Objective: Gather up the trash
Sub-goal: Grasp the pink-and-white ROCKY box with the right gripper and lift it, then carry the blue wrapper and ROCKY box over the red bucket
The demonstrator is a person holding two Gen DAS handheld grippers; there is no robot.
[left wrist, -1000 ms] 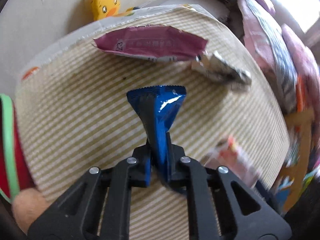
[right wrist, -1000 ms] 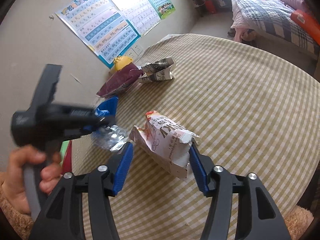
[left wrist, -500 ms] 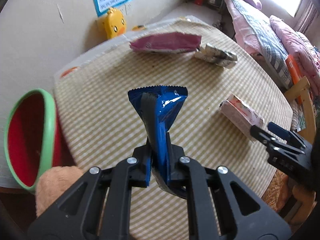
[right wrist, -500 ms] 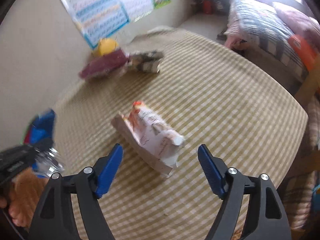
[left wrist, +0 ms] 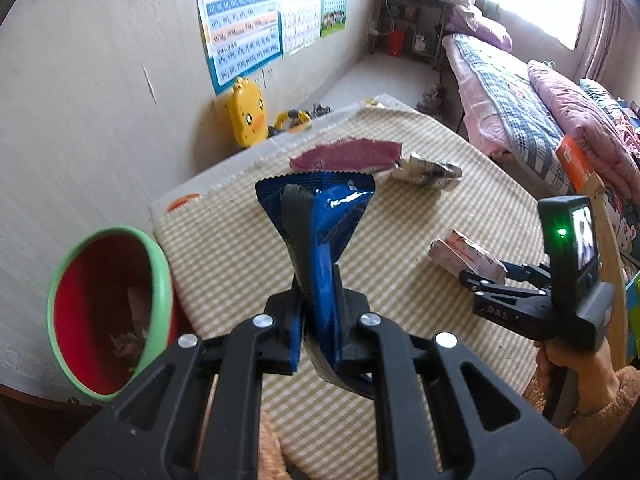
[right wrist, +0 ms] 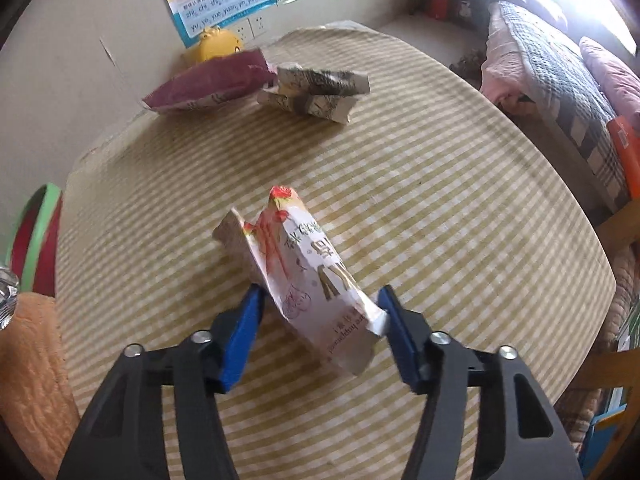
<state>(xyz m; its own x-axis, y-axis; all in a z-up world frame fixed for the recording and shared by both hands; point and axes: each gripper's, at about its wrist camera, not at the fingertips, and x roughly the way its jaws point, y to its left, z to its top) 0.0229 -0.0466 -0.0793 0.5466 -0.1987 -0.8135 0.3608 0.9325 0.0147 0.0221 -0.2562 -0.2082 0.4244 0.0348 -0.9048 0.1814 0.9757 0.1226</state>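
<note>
My left gripper [left wrist: 318,320] is shut on a blue snack wrapper [left wrist: 320,224] and holds it above the table's near-left edge, right of a red bin with a green rim [left wrist: 108,312]. My right gripper [right wrist: 320,316] is open, its blue pads either side of a crumpled white and red carton [right wrist: 308,276] lying on the checked tablecloth [right wrist: 440,200]. The carton [left wrist: 466,258] and the right gripper [left wrist: 492,284] also show in the left wrist view. A purple wrapper [right wrist: 212,80] and crumpled newspaper [right wrist: 316,90] lie at the table's far side.
The bin holds some scraps and stands on the floor left of the table. A yellow duck toy [left wrist: 250,118] stands by the wall behind the table. A bed [left wrist: 520,92] lies on the right. Wall posters [left wrist: 240,20] hang above.
My left gripper has lifted and pulled back with the blue wrapper, bringing the bin into view. My right gripper has closed in around the carton, its pads now near both sides.
</note>
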